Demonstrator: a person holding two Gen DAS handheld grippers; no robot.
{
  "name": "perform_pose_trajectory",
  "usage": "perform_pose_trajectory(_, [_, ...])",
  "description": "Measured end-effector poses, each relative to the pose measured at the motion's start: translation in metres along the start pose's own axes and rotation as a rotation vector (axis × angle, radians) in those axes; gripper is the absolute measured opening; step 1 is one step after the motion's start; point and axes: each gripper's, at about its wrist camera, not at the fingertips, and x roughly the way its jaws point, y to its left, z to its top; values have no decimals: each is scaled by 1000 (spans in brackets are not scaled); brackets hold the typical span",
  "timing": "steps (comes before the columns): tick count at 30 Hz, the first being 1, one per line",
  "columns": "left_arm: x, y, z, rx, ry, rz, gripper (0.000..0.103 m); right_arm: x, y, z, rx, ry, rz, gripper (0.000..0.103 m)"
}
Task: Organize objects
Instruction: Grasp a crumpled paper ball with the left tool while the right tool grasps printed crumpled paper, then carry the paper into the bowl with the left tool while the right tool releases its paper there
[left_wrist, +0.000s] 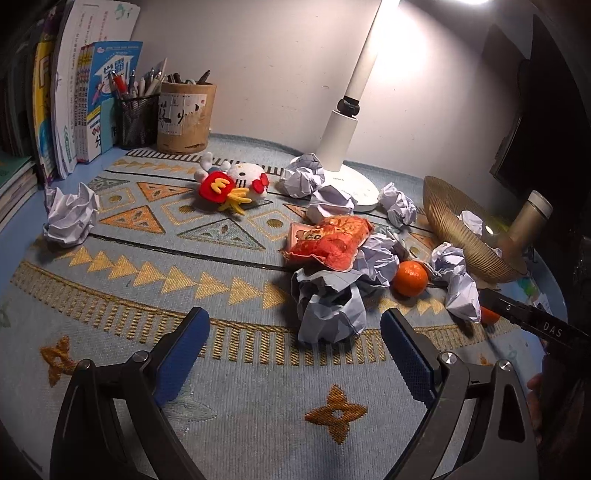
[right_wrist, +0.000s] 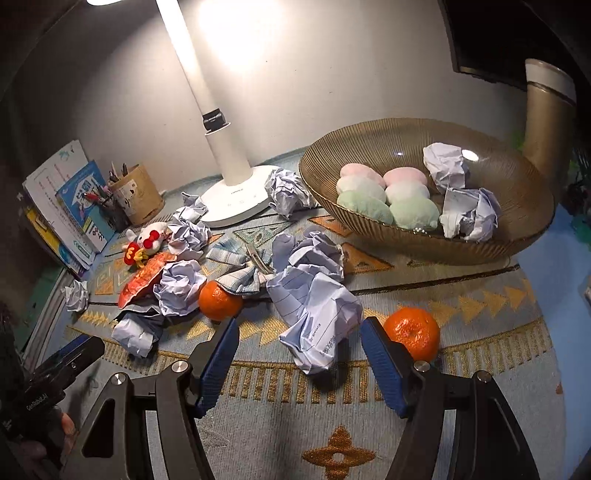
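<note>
A large crumpled paper ball lies on the patterned mat covering the desk, just ahead of the right gripper, whose jaws stand wide open and empty on either side of its near end. A mandarin sits just beside the right-hand finger, and a second mandarin lies near the left-hand one. Further back, the golden ribbed bowl already contains two paper balls and some pastel plush rounds. The left gripper is also wide open with nothing in it, facing a grey-blue paper wad close in front, with a red snack packet and a plush toy beyond. More paper balls cluster around the lamp base. The risk, I judge, is that closing on the big paper ball nudges the nearest mandarin and sets it rolling, or that the springy paper slips free if only its loose edge is pinched.
</note>
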Motion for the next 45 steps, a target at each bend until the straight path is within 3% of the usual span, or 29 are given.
perform_pose_trajectory(4, [22,-11,6,11,75,5,93,19,-3,8,-21,47,-50,68])
perform_pose_trajectory(12, [45,-28,8,55,101,62,89,38,7,3,-97,59,-131,68])
perform_pose_trajectory(15, [48,-27,7,53,104,69,78,42,10,3,-128,60,-159,68])
perform_pose_trajectory(16, [49,-26,6,46,111,64,68,43,12,3,-134,60,-164,68])
perform_pose_trajectory(21, [45,-25,3,42,108,35,45,50,20,4,-180,72,-209,67])
perform_pose_trajectory(23, [40,-24,-1,44,104,31,42,53,22,4,-199,77,-220,55])
perform_pose_trajectory(28, [18,-26,-16,74,81,-8,42,29,23,-1,-189,40,-150,51])
perform_pose_trajectory(32, [7,-29,-26,62,82,-76,42,-9,28,-10,-185,0,-46,52])
perform_pose_trajectory(34, [4,-37,-27,70,72,-116,42,-19,32,-17,-188,15,-24,52])
perform_pose_trajectory(40, [15,-68,-24,139,65,-141,42,-15,30,-41,-201,79,-21,54])
perform_pose_trajectory(43, [23,-72,-26,149,73,-134,42,-13,21,-47,-178,90,-11,67])
perform_pose_trajectory(45, [24,-72,-27,153,76,-130,42,-17,14,-48,-155,91,17,68])
